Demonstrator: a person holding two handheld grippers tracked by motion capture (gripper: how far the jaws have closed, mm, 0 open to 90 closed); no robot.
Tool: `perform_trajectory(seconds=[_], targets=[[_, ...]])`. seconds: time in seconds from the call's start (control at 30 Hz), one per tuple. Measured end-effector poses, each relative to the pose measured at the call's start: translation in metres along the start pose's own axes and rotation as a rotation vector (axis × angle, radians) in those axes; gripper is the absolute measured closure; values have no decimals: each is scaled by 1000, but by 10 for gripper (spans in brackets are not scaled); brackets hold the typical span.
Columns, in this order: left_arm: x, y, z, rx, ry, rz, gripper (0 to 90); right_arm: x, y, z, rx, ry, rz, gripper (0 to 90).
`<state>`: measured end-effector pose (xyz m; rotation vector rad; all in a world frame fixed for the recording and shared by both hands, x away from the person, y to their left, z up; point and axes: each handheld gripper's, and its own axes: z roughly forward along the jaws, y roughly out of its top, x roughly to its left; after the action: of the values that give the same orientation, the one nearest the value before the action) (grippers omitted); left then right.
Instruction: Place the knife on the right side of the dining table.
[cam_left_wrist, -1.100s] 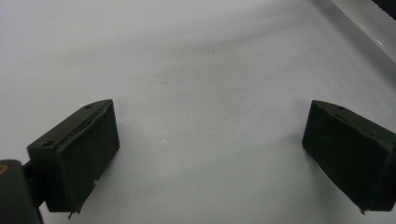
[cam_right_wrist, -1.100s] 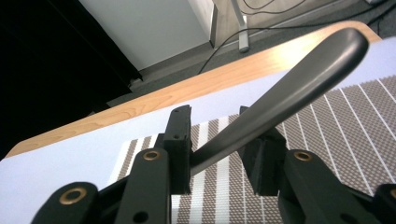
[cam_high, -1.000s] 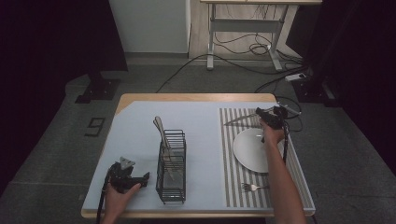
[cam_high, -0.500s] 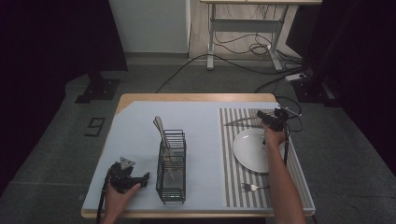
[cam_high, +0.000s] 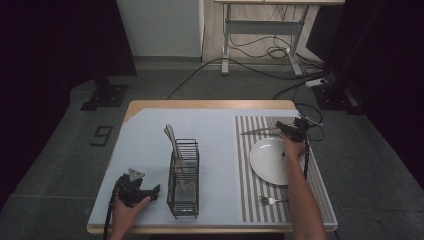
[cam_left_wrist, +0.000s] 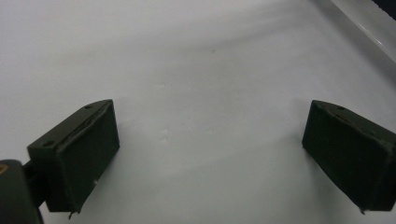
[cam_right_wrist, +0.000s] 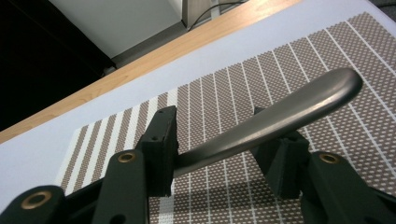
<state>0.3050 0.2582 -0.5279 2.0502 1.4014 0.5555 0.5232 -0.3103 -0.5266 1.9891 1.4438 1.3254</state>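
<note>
A metal knife (cam_high: 257, 131) lies along the far end of the striped placemat (cam_high: 248, 175), blade pointing left. My right gripper (cam_high: 281, 130) is at its handle end. In the right gripper view the curved steel handle (cam_right_wrist: 289, 109) runs between the jaws of the right gripper (cam_right_wrist: 217, 140). These jaws have just been opening; the handle leans on the left pad and stands off the right one. My left gripper (cam_high: 156, 190) rests near the table's front left, held by a hand. Its jaws stand wide open over bare pale tabletop in the left gripper view (cam_left_wrist: 210, 154).
A white plate (cam_high: 265, 160) sits on the placemat just in front of the right gripper, and a fork (cam_high: 270, 201) lies nearer the front edge. A black wire rack (cam_high: 184, 180) holding a utensil (cam_high: 172, 140) stands mid-table, right of the left gripper.
The right gripper has drifted slightly to the right with the knife still between its jaws. The left hand and its gripper have stayed put.
</note>
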Motion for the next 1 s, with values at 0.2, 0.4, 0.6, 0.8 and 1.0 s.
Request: perform_trajectory(seconds=[0.2,0.4,0.6,0.8,1.0], targets=[[0,0,0,0,0,0,33,-2,-1,1,13,-9,12,499],[0,0,0,0,0,0,33,-2,-1,1,25,-35,3,469],[0,0,0,0,0,-1,33,-2,-1,2,33,-64,12,458],[0,0,0,1,0,0,33,-4,2,2,79,-72,34,444],[0,0,0,1,0,-1,32,-5,6,-1,118,-93,17,430]])
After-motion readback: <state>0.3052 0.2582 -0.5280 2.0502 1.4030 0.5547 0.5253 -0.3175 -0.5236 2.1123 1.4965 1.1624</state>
